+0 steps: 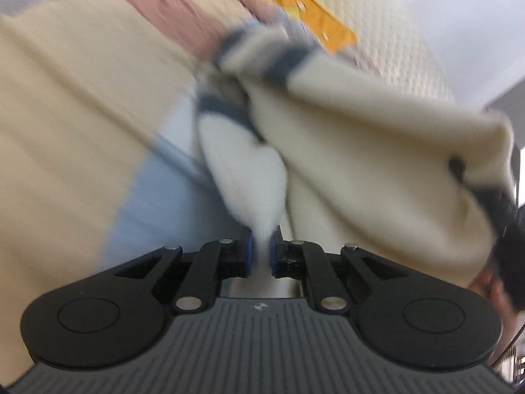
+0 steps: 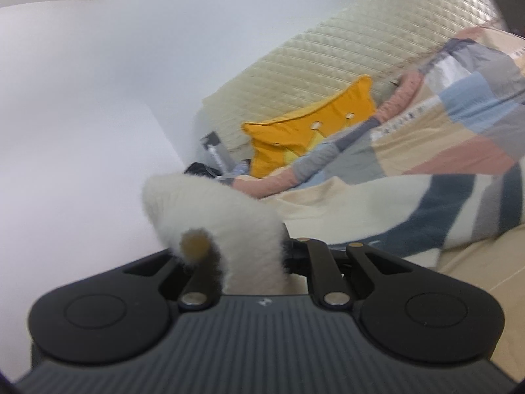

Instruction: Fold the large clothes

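Now holding cream sweater (image 1: 344,151) at both ends, above patchwork quilt (image 2: 443,131).
Left gripper (image 1: 261,252) pinching knit; right gripper (image 2: 256,256) clamped on fuzzy fold.

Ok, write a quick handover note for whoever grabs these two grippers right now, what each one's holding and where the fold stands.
Left gripper: shut on a pinch of the cream sweater.
Right gripper: fuzzy cream fabric bunches over its fingers; it looks shut on the same sweater, though the fingertips are hidden.
The sweater, cream with dark blue stripes, hangs lifted over the patchwork bedspread; an orange pillow leans on the quilted headboard.
Done: both ends picked up.
Left: lay it flat and make the folds; no finished fold is visible.
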`<state>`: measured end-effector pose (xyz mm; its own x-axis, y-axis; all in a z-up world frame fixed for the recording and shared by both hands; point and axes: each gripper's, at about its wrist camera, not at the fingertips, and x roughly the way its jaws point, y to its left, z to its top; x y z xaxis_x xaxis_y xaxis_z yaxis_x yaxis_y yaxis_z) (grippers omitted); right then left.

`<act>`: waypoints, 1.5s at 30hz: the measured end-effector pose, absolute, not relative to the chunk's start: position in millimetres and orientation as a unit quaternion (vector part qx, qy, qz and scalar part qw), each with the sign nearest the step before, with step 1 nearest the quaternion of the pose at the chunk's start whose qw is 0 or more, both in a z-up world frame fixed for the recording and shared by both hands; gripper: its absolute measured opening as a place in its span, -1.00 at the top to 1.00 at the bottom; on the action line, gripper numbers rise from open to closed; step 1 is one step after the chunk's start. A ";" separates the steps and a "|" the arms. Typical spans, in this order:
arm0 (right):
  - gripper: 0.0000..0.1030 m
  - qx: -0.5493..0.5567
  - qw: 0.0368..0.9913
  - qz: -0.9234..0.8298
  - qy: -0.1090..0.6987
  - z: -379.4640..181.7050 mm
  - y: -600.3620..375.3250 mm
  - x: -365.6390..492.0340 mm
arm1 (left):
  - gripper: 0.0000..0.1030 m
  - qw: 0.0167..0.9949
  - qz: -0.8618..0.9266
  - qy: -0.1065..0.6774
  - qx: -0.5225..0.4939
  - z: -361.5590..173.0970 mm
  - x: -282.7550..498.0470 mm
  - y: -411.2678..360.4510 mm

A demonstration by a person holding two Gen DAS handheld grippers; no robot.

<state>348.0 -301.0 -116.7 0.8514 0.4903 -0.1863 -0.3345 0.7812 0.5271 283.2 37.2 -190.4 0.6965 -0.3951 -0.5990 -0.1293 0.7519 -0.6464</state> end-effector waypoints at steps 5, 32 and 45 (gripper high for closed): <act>0.77 0.226 0.927 0.260 0.150 -108.1 -283.8 331.7 | 0.79 0.872 -0.021 0.364 -0.327 -144.8 273.2 102.2; 0.45 -0.096 0.845 0.437 0.293 -196.0 -57.3 241.6 | 0.77 0.907 0.173 0.373 -0.091 -132.4 327.8 288.7; -0.26 -0.030 0.806 0.471 0.357 -186.3 -67.3 249.2 | 0.76 0.916 0.032 0.397 -0.034 -124.3 280.0 243.7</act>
<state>249.2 -67.3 -186.3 0.3017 0.7382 -0.6033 -0.7810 0.5543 0.2876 280.0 243.7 -124.3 0.6820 0.0318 -0.7306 -0.0856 0.9957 -0.0365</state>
